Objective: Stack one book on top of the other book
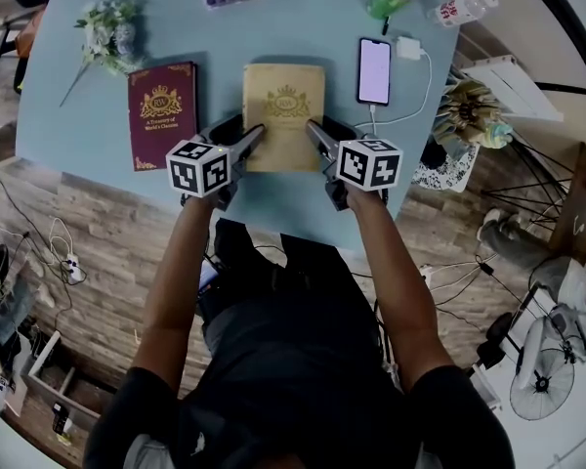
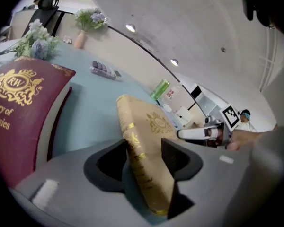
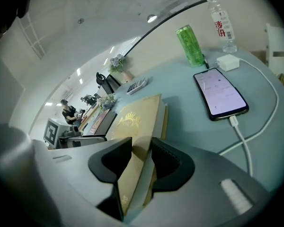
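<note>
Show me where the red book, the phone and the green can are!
Red book (image 1: 162, 115): head view, middle of its cover.
Phone (image 1: 374, 70): head view, middle of its lit screen.
Green can (image 1: 384, 3): head view, on its green side.

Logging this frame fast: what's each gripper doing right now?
Left gripper: closed on the tan book, spine side.
Right gripper: closed on the tan book, opposite side.

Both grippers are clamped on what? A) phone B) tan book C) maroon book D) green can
B: the left gripper and the right gripper each have their jaws closed on an edge of the tan book; the maroon book lies apart beside it.
</note>
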